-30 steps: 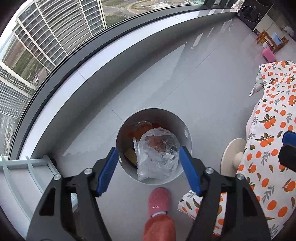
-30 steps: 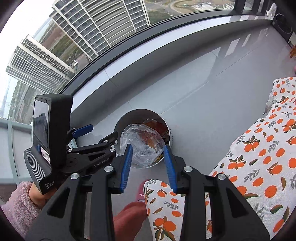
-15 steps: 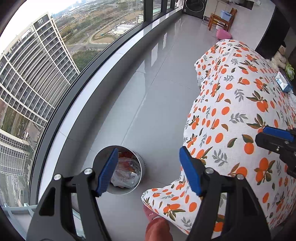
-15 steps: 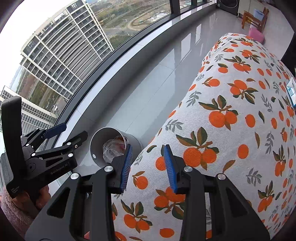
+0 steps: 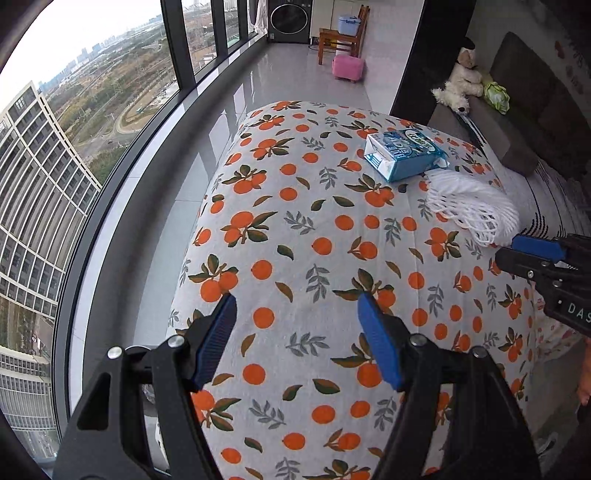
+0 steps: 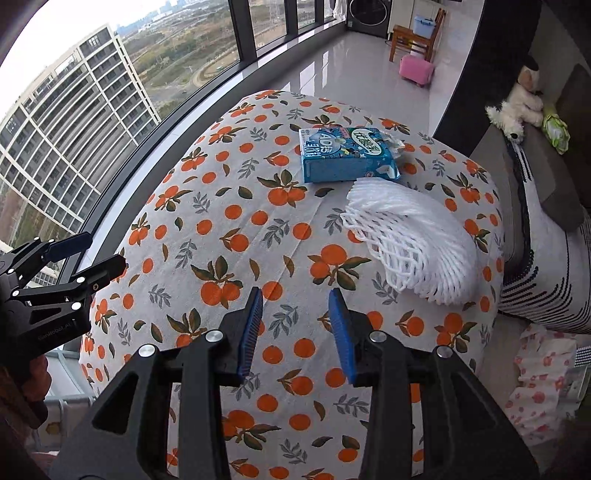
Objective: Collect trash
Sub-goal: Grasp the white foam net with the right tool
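A blue drink carton (image 5: 404,155) (image 6: 345,154) lies on its side at the far end of a table with an orange-print cloth (image 5: 314,258) (image 6: 221,236). A white foam fruit net (image 5: 472,206) (image 6: 410,243) lies just in front of it, to the right. My left gripper (image 5: 297,330) is open and empty over the near middle of the cloth. My right gripper (image 6: 295,325) is open and empty, close to the net's near left side. The trash bin is out of view.
The table's left edge drops to grey floor (image 5: 229,122) beside a curved window wall (image 5: 110,147). A sofa with a striped throw (image 6: 535,236) and a plush dog (image 6: 517,107) is at right. A pink stool (image 5: 348,67) and a wooden chair (image 5: 341,35) stand far back.
Both grippers have swung up and right, away from the bin on the floor, to over the table. The bin has left view; the carton and net have come into view.
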Motion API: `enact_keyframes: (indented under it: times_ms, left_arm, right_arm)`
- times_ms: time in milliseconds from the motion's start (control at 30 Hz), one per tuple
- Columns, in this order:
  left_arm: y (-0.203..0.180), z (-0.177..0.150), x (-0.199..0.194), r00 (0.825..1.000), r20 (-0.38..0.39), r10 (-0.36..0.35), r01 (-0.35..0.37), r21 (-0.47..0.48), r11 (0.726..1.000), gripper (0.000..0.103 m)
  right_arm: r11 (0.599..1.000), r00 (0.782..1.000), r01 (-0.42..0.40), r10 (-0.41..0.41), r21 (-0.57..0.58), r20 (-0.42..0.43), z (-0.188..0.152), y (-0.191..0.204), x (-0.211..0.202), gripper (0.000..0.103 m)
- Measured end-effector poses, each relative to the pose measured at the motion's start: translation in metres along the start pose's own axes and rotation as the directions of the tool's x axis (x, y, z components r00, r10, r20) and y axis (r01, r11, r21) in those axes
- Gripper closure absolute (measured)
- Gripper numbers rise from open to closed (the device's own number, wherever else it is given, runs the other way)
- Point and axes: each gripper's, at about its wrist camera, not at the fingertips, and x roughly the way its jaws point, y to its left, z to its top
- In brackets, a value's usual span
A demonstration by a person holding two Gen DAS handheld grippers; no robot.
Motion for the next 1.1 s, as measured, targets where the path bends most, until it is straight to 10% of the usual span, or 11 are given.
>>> enact_keyframes:
  times_ms: [400, 933, 1100]
  left_arm:
    - [-0.103, 0.061, 0.026, 0.999, -0.018, -0.032, 0.033, 0.086, 0.996, 0.034]
    - [-0.115, 0.119, 0.106, 0.996, -0.074, -0.052, 0.067, 0.226, 0.972, 0.034]
    - [-0.116, 0.143, 0.119, 0.997, -0.055, -0.06, 0.075, 0.33, 0.941, 0.034]
  right_arm:
    - [0.998, 0.999, -0.03, 0.029, -0.061, -0.013, 0.033, -0.094, 0.003, 0.067]
    - [0.997, 0.987, -0.012, 0.0, -0.073, -0.162, 0.055, -0.123, 0.096, 0.068]
    - [0.998, 0.985, -0.029, 0.017, -0.063, -0.173, 0.056, -0.119, 0.101, 0.084]
